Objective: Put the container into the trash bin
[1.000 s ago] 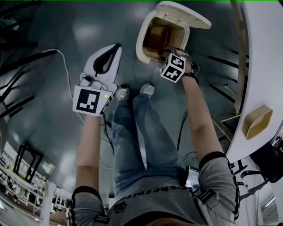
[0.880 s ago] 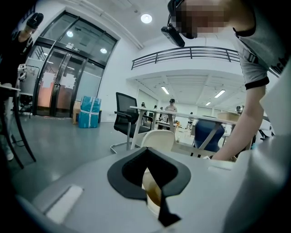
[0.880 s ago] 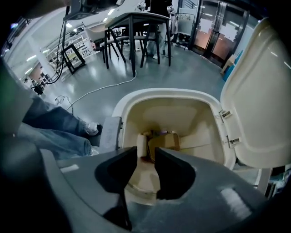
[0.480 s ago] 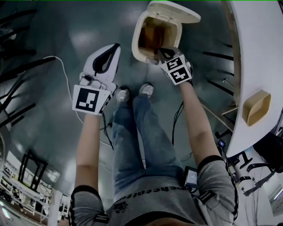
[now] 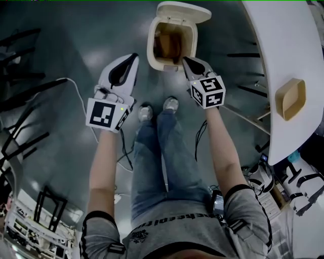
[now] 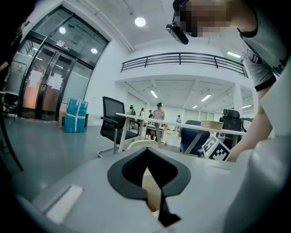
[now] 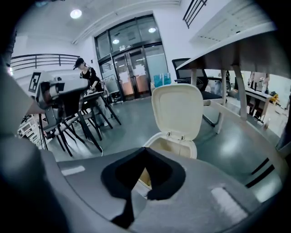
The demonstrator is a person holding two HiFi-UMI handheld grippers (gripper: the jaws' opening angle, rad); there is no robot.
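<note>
The cream trash bin stands on the floor ahead of the person's feet with its lid flipped up. A brown container lies inside it. My right gripper hangs just above the bin's near right rim, shut, with nothing in it. In the right gripper view the open bin and its lid sit just past the closed right gripper. My left gripper is left of the bin, shut and empty. A second tan container rests on the white table.
The white table runs along the right, its legs beside the bin. A cable trails over the floor on the left. Black chairs and stands are off to the left. The person's shoes are just short of the bin.
The right gripper has lifted up and back from the bin's mouth and rolled over, its marker cube now facing up. The left gripper has risen a little.
</note>
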